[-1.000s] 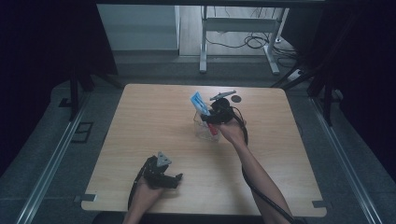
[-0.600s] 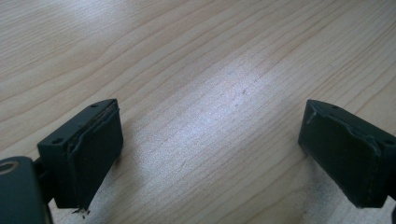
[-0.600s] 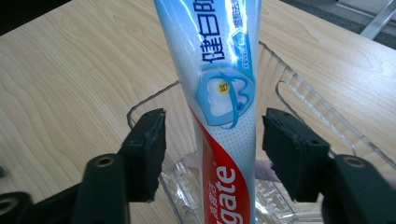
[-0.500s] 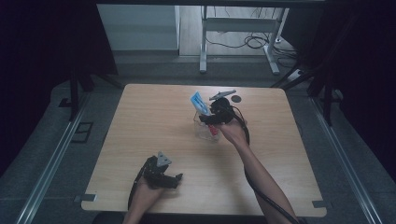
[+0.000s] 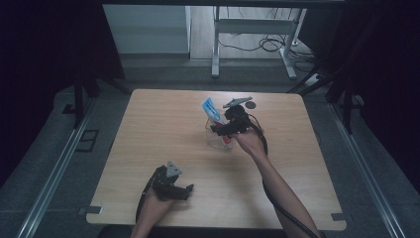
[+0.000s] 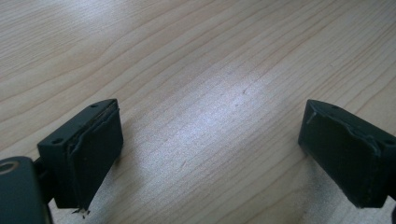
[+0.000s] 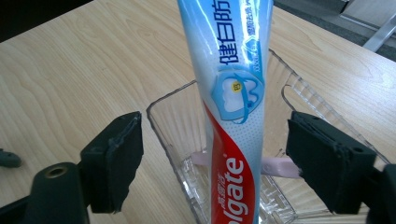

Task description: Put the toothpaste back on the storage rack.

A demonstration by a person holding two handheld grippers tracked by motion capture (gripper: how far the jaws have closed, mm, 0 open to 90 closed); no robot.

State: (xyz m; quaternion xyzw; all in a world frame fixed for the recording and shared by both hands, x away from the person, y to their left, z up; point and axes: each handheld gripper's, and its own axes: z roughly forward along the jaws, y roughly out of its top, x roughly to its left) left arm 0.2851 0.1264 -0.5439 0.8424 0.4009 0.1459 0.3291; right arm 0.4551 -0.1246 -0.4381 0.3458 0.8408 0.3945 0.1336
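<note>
A blue, white and red toothpaste tube (image 7: 231, 107) is seen standing, slightly tilted, in a clear, ribbed, square plastic container (image 7: 173, 135) on the light wooden table (image 5: 163, 129); its lower end sits inside the container and its upper end rises above the rim. In the high view the container (image 5: 214, 140) is placed on the far half of the table, right of its middle, with the tube (image 5: 211, 108) leaning out of it toward the far side. A pale pink object (image 7: 275, 167), too hidden to be identified, is seen lying across the container's floor behind the tube. The right gripper (image 7: 215, 161) is held at the container, its jaws having just been opening: they stand wide apart on either side of the tube, which is between them but is not touched by either pad. In the high view this right gripper (image 5: 225, 128) is seen over the container. The left gripper (image 6: 210, 158) is kept low over bare wood near the table's front edge, well apart from the container, with its jaws spread wide and nothing held between them.
</note>
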